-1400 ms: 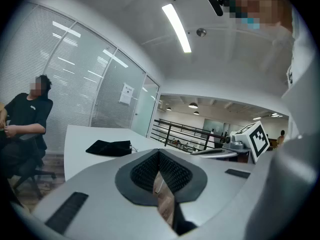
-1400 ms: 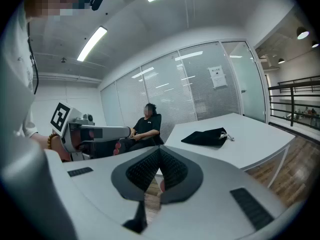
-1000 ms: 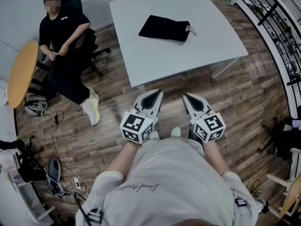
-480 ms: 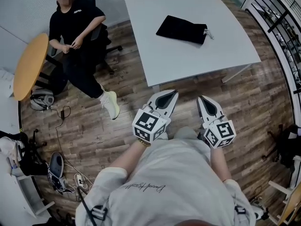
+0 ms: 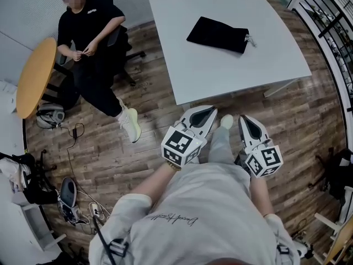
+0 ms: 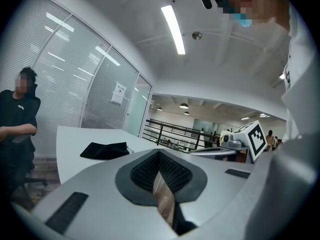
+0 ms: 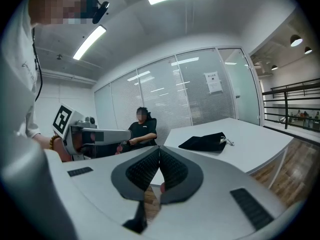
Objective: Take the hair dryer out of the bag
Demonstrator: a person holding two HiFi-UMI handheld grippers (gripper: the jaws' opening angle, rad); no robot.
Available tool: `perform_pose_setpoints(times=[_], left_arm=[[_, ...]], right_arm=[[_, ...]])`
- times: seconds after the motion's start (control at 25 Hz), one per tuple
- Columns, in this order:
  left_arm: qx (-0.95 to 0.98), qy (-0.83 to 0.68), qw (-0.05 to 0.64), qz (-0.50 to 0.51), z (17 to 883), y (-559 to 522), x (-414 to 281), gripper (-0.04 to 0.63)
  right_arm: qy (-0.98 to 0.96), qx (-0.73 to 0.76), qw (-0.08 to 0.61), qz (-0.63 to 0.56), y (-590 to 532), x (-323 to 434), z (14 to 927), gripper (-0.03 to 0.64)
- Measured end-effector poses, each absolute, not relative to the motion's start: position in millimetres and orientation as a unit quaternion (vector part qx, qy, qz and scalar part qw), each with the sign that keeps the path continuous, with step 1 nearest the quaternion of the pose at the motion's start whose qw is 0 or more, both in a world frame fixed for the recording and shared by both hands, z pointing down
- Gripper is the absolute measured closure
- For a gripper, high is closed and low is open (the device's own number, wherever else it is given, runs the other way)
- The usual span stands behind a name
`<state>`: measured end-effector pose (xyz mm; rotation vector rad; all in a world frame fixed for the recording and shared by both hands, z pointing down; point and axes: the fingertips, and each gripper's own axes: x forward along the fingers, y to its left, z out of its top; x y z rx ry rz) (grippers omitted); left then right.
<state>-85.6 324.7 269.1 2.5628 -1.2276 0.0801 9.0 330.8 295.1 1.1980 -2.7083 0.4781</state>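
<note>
A flat black drawstring bag [image 5: 218, 35] lies on the white table [image 5: 187, 76], far from me; it also shows as the bag [image 6: 106, 150] in the left gripper view and the bag [image 7: 204, 142] in the right gripper view. The hair dryer is not visible. My left gripper [image 5: 211, 110] and right gripper [image 5: 242, 119] are held side by side above the wooden floor, just short of the table's near edge. Both are shut with nothing between the jaws.
A person in black [image 5: 91, 43] sits on a chair left of the table. A round wooden table [image 5: 34, 76] stands at far left. Cables and gear [image 5: 66, 195] lie on the floor at lower left. A black railing [image 5: 331, 21] runs along the right.
The view has closed in on the table; the bag and table now sit farther right and nearer. Both grippers stay shut and side by side.
</note>
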Motion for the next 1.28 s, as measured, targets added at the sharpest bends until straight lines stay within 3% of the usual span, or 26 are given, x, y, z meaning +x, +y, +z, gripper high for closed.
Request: perform_pose_setpoints(times=[0.72,1.28], left_arm=[[0.866,-0.473,0.158,0.030,286.3,125.7,-64.5,0.584],[0.845,-0.505,0.172,0.028,290.3,21.0,-32.4,0.584]], right_arm=[[-0.921,0.350,0.081,0.153,119.6,38.0,310.2,0.592],[-0.931,0.312,0.101,0.159,15.4,71.6,318.4,0.592]])
